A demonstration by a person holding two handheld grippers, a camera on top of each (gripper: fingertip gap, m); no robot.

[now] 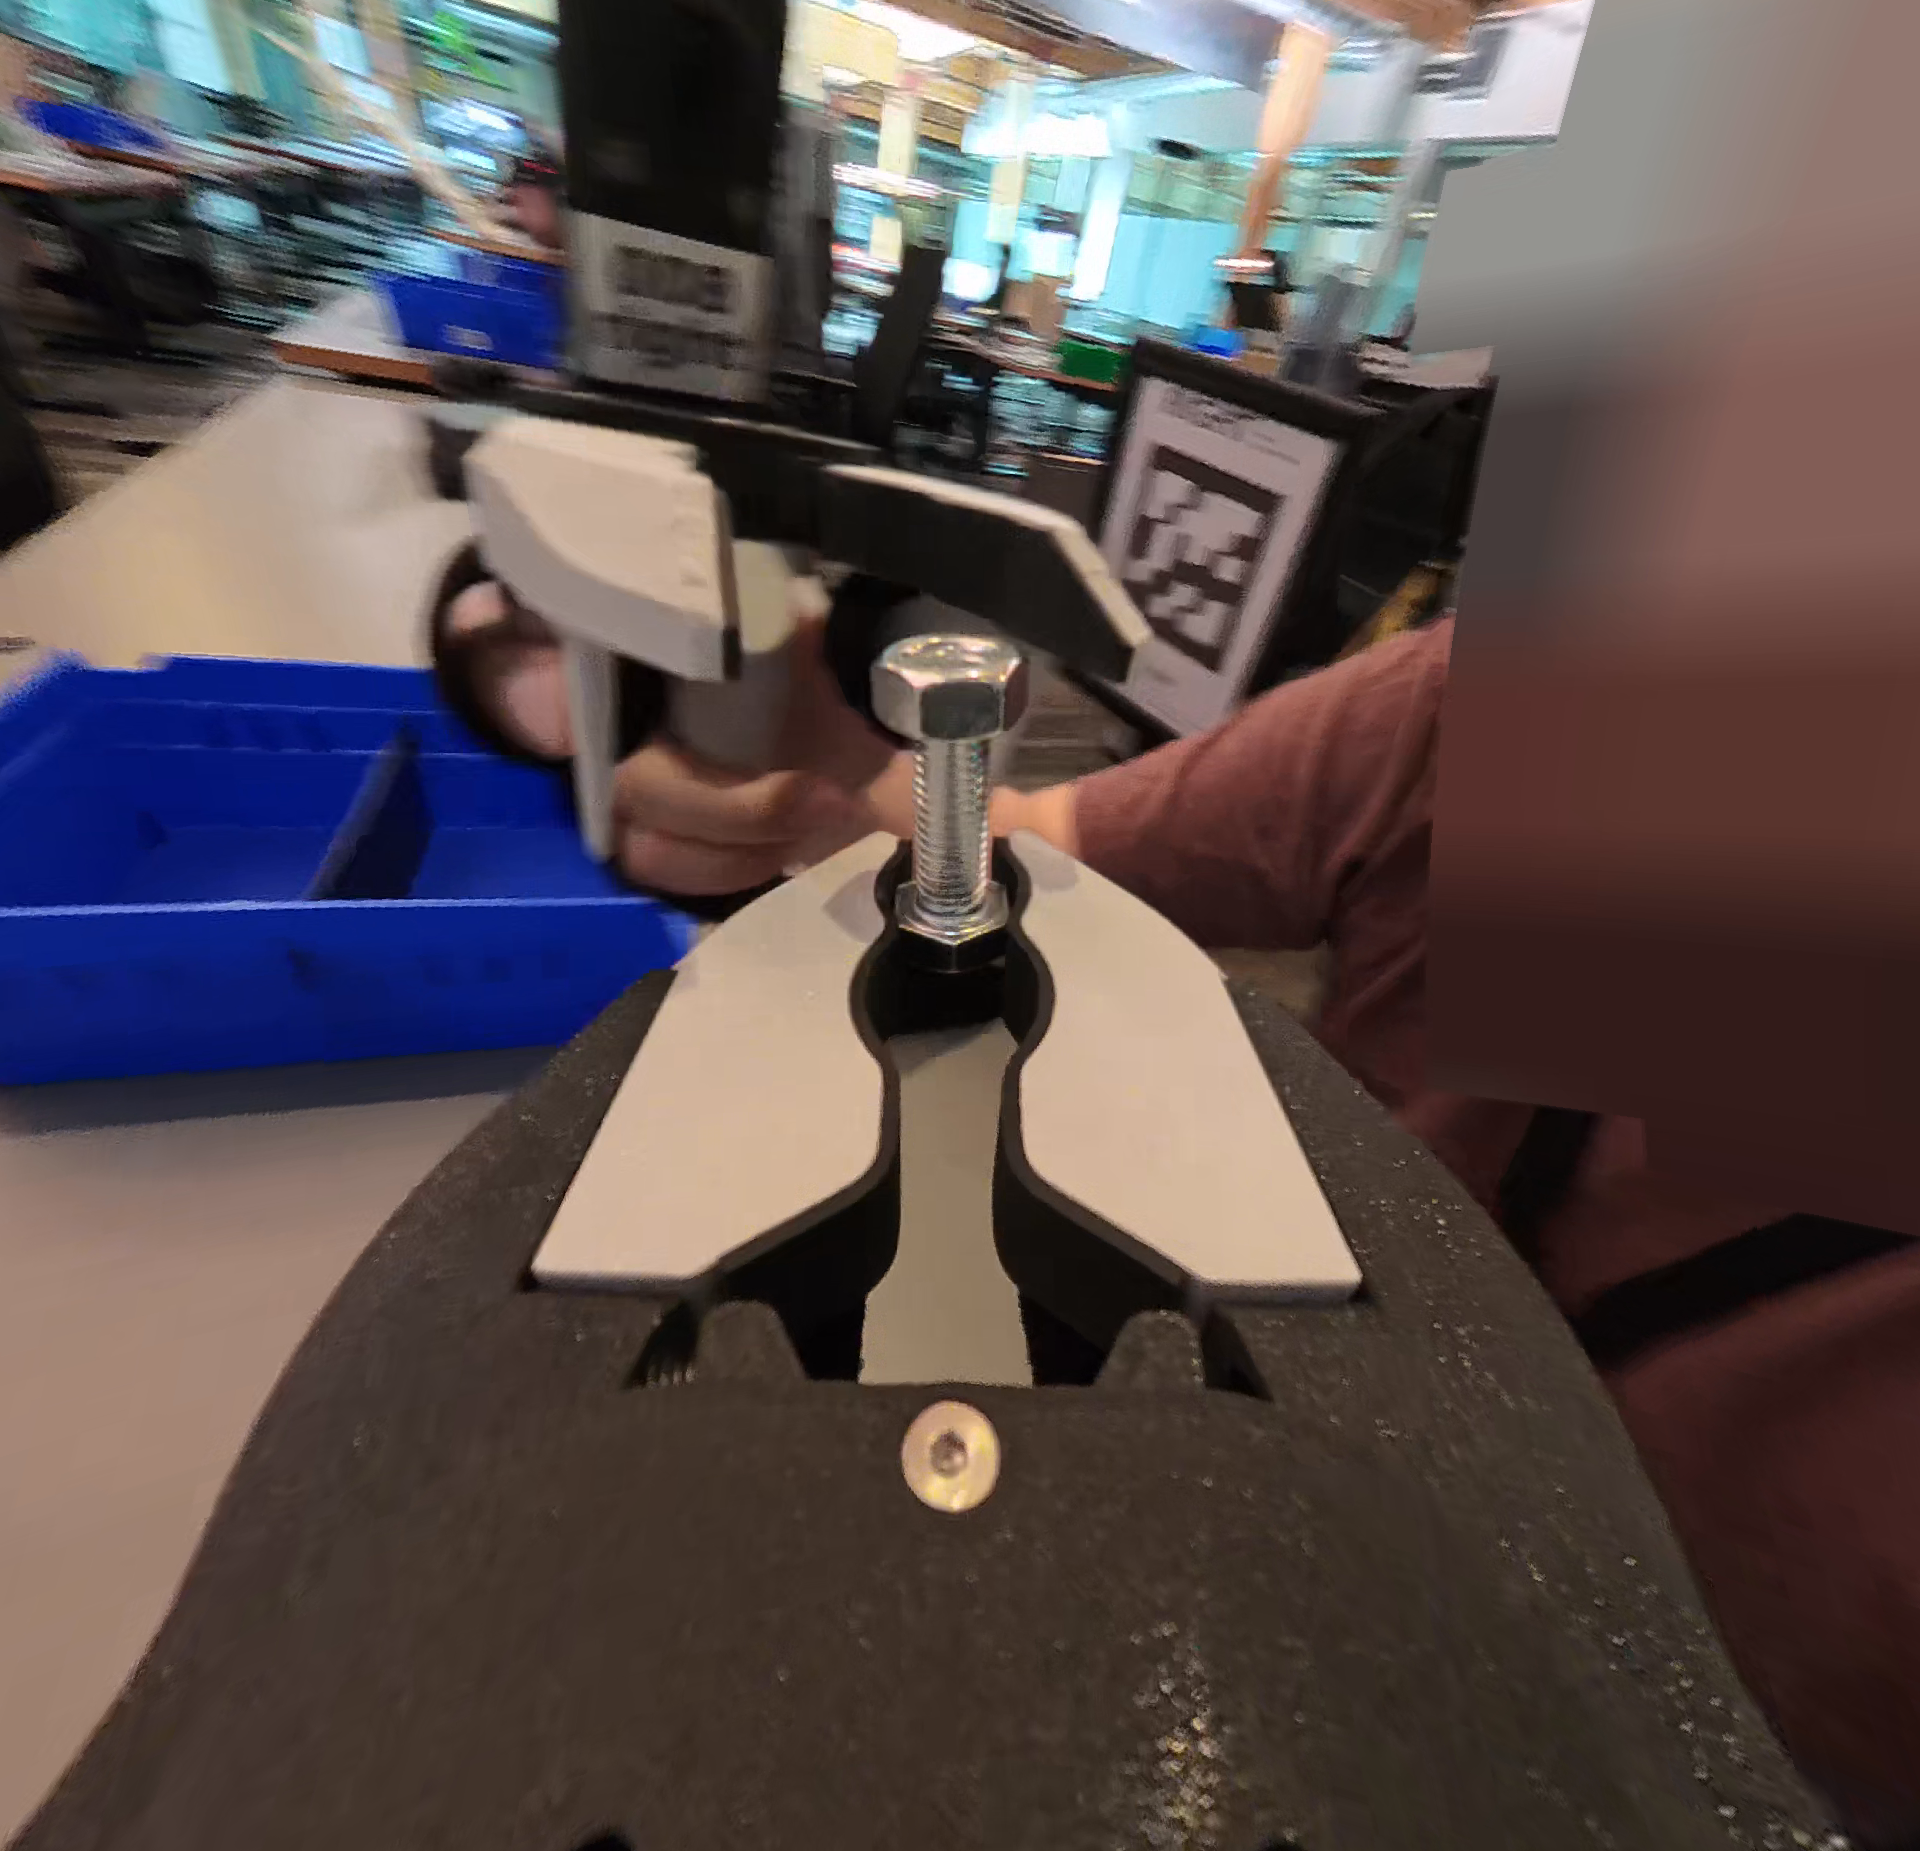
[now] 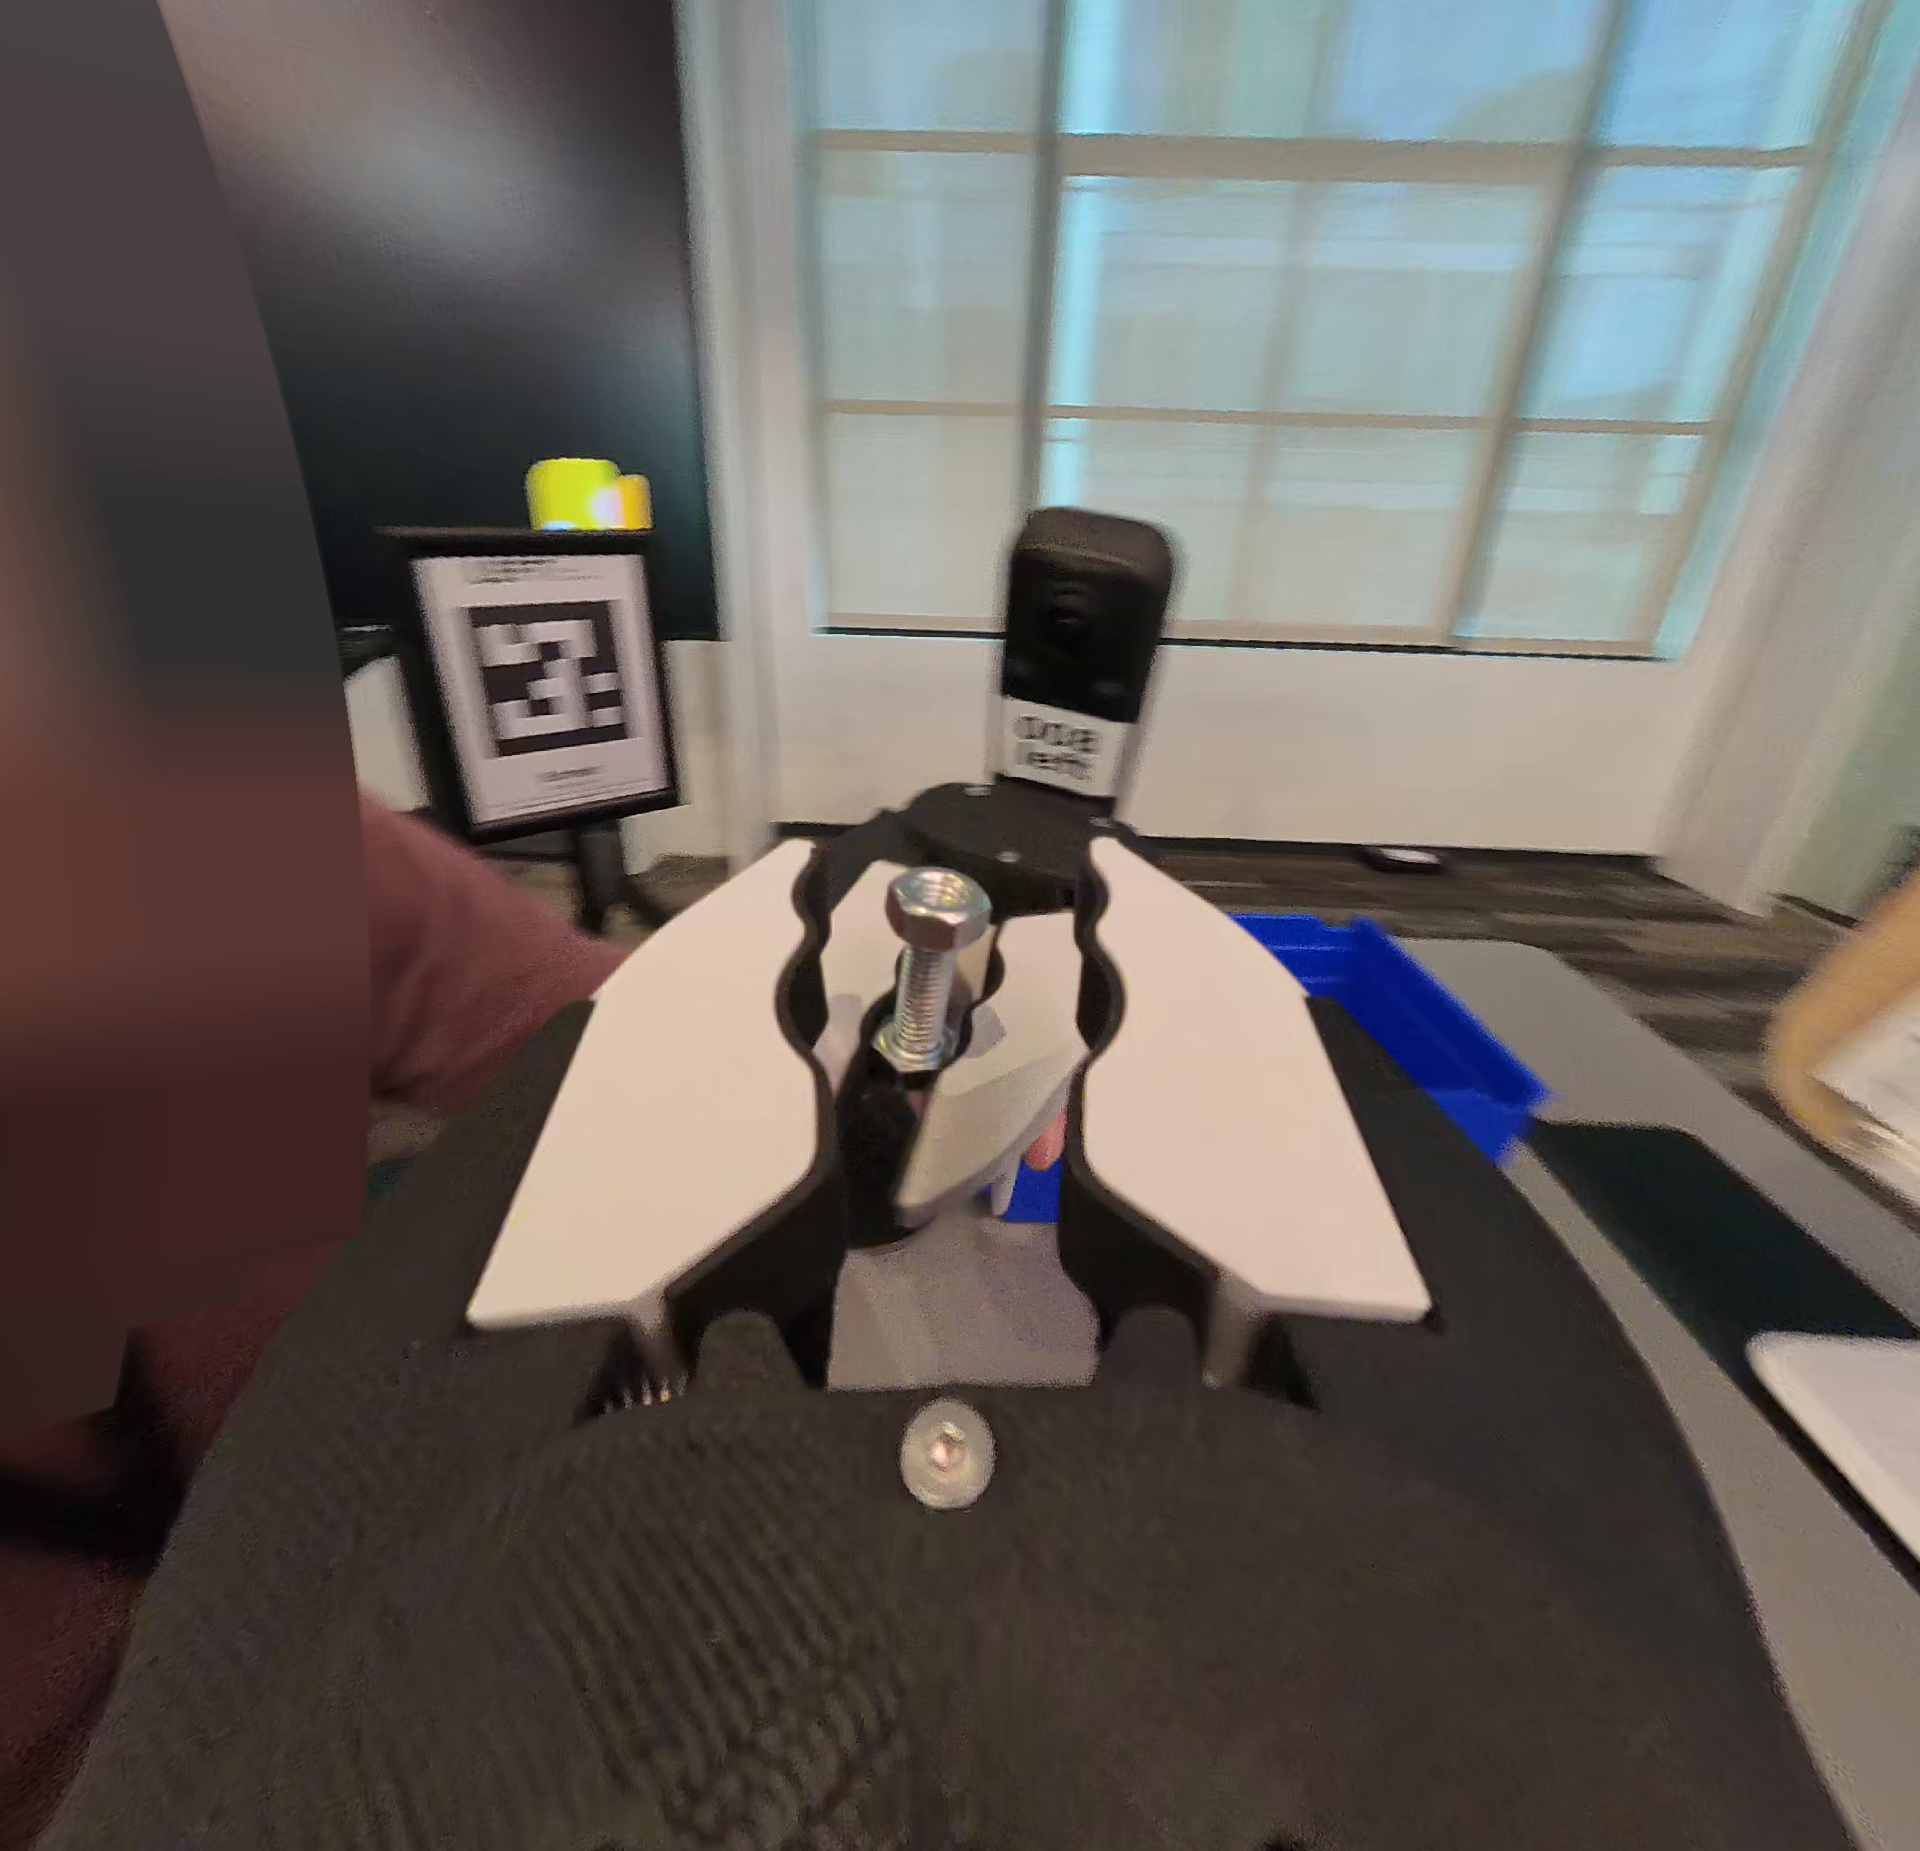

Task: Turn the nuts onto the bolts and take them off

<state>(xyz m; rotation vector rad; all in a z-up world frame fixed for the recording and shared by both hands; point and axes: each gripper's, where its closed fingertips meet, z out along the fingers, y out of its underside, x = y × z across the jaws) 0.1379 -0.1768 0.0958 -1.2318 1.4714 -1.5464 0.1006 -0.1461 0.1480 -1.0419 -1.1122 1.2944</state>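
The left gripper (image 1: 948,902) is clamped on a silver hex nut (image 1: 948,918) threaded low on an upright silver steel bolt (image 1: 949,762). The right gripper (image 2: 940,954), fingers apart, flanks its head. A blue plastic bin (image 1: 312,928) sits left.

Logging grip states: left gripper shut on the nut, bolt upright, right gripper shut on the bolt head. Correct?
Not quite. The right gripper is open: the right wrist view shows its fingers spread wide on either side of the bolt head. The rest stands.
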